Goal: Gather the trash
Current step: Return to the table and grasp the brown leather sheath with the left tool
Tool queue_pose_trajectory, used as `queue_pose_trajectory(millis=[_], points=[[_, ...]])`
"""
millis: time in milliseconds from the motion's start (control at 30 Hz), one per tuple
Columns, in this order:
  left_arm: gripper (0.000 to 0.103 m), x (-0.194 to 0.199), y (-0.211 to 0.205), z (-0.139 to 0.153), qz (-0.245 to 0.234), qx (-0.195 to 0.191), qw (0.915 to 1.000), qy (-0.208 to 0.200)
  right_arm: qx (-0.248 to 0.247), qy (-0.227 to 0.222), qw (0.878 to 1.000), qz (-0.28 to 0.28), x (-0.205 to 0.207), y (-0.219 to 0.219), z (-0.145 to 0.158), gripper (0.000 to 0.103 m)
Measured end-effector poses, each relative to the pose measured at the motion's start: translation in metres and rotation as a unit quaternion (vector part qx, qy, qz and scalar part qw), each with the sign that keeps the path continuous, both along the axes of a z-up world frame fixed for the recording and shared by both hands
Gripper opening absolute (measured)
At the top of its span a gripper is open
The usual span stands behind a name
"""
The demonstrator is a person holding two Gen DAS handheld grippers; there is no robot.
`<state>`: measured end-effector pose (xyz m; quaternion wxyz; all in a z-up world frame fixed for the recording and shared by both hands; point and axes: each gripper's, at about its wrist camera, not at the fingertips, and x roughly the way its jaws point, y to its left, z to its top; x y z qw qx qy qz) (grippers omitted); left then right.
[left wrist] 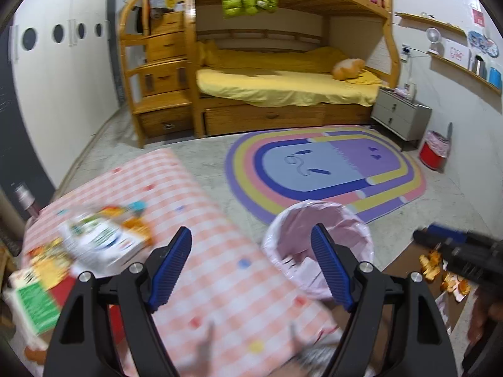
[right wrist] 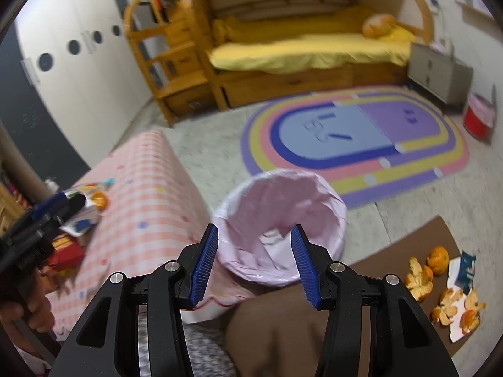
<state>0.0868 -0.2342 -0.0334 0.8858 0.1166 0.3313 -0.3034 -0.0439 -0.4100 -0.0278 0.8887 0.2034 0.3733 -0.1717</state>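
A bin with a pink liner (right wrist: 283, 210) stands on the floor beside a table with a pink checked cloth (right wrist: 141, 188); it also shows in the left wrist view (left wrist: 317, 229). My right gripper (right wrist: 254, 260) is open and empty just above the bin's near rim. My left gripper (left wrist: 251, 267) is open and empty over the checked cloth (left wrist: 204, 251). Snack wrappers and cartons (left wrist: 100, 245) lie on the table's left part. Orange peels (right wrist: 446, 289) and a torn wrapper (right wrist: 465, 270) lie on a brown board (right wrist: 408, 251) at the right.
A wooden bunk bed (left wrist: 283, 88) with yellow bedding stands at the back. A rainbow rug (left wrist: 327, 169) covers the floor behind the bin. A grey nightstand (left wrist: 399, 113) and a red bin (left wrist: 435, 154) stand by the right wall.
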Motion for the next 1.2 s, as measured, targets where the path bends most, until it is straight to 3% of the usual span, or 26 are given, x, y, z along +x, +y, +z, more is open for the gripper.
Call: queue_pose_trajectory(millis=[333, 533, 667, 767, 867, 967, 1033, 1200], points=[[0.076, -0.023, 0.105, 0.002, 0.093, 0.013, 0.9955, 0.003, -0.017, -0.038, 0.993, 0.114, 0.017, 0.082, 0.027, 0.050], [0.076, -0.031, 0.180, -0.002, 0.169, 0.002, 0.9855, 0.017, -0.025, -0.032, 0.983, 0.181, 0.032, 0.133, 0.025, 0.052], [0.078, -0.027, 0.233, -0.017, 0.249, 0.012, 0.9682, 0.025, -0.041, -0.026, 0.975, 0.215, 0.043, 0.163, 0.023, 0.054], [0.079, -0.016, 0.265, -0.036, 0.308, 0.032, 0.9498, 0.043, -0.044, -0.024, 0.971, 0.232, 0.053, 0.180, 0.023, 0.054], [0.081, 0.002, 0.289, -0.053, 0.357, 0.028, 0.9307, 0.076, -0.044, -0.020, 0.969, 0.243, 0.063, 0.193, 0.020, 0.055], [0.081, 0.013, 0.300, -0.067, 0.371, 0.019, 0.9230, 0.100, -0.043, -0.015, 0.966, 0.254, 0.074, 0.203, 0.015, 0.055], [0.081, 0.015, 0.305, -0.074, 0.370, 0.007, 0.9217, 0.116, -0.043, -0.009, 0.965, 0.258, 0.080, 0.208, 0.011, 0.055], [0.081, 0.025, 0.303, -0.084, 0.347, -0.049, 0.9281, 0.127, -0.043, 0.003, 0.965, 0.257, 0.090, 0.207, 0.002, 0.055]])
